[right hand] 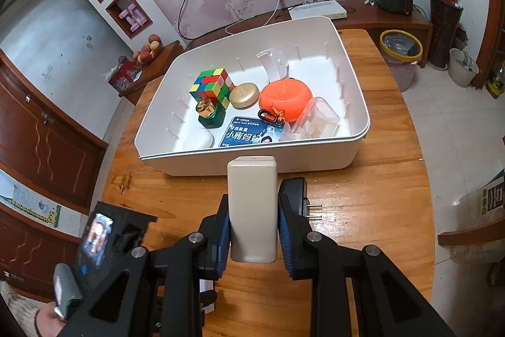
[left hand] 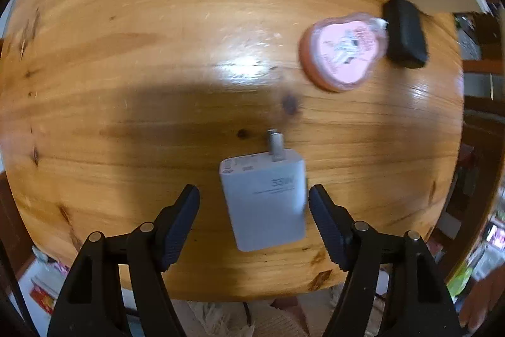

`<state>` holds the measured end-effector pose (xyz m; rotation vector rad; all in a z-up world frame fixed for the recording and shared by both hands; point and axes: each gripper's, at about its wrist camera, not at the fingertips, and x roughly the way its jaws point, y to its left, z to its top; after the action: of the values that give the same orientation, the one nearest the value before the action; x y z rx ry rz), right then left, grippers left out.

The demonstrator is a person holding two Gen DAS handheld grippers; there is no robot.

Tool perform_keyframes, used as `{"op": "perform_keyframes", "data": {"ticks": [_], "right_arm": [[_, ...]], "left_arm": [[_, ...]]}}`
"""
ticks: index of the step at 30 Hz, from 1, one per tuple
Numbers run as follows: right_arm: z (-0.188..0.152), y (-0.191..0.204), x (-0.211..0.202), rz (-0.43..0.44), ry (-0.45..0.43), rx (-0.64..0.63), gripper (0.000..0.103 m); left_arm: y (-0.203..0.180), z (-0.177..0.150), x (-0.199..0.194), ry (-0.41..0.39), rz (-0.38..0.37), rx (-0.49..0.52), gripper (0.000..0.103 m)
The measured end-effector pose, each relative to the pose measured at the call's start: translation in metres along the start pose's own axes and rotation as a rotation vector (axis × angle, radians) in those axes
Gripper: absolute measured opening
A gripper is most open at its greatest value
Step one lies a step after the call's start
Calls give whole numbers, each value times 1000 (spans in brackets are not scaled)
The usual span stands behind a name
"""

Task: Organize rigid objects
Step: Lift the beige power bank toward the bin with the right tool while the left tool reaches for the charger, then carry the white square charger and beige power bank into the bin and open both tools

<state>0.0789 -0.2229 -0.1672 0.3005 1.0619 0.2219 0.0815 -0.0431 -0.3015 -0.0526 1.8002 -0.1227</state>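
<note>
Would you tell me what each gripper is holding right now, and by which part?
Right gripper clamps a beige box by its lower sides. Left gripper holds nothing; the white charger lies between its open fingers.

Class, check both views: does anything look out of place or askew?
Yes. The white charger lies askew on the wooden table, between the open left claw, outside the white bin where the other items sit.

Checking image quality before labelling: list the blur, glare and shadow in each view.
Left wrist view: motion-blurred, white charger smeared, glare patch and broad dark shadow on the table. Right wrist view: sharp, evenly lit, white bin crisp; fisheye bending in both.
</note>
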Motion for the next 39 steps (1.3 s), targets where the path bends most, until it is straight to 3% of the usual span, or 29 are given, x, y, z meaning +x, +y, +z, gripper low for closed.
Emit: {"op": "perform_keyframes", "data": {"ticks": [3, 4, 5, 12, 19, 24, 27, 33, 39], "right_arm": [[-1, 0, -1, -1, 0, 0, 27], [-1, 0, -1, -3, 0, -1, 27], [-2, 0, -1, -3, 0, 0, 27], [-6, -1, -5, -2, -3, 1, 27], [9, 6, -21, 14, -53, -25, 27], [38, 16, -30, 20, -106, -49, 27], [58, 22, -31, 14, -133, -67, 27], [96, 27, -5, -9, -121, -72, 27], [114, 10, 55, -73, 10, -29, 27]], "left_arm": [[0, 0, -2, -23, 0, -15, 68], [-2, -1, -4, -33, -7, -7, 55], [-4, -1, -6, -47, -2, 7, 53], [-7, -8, -22, -114, 52, 57, 52], [-16, -5, -111, -297, 29, 117, 52], [-7, 35, -192, -448, -19, 105, 52], [-11, 65, -211, -509, -2, 107, 52], [-13, 123, -201, -488, 30, 83, 52], [-25, 156, -159, -407, 101, 106, 52]]}}
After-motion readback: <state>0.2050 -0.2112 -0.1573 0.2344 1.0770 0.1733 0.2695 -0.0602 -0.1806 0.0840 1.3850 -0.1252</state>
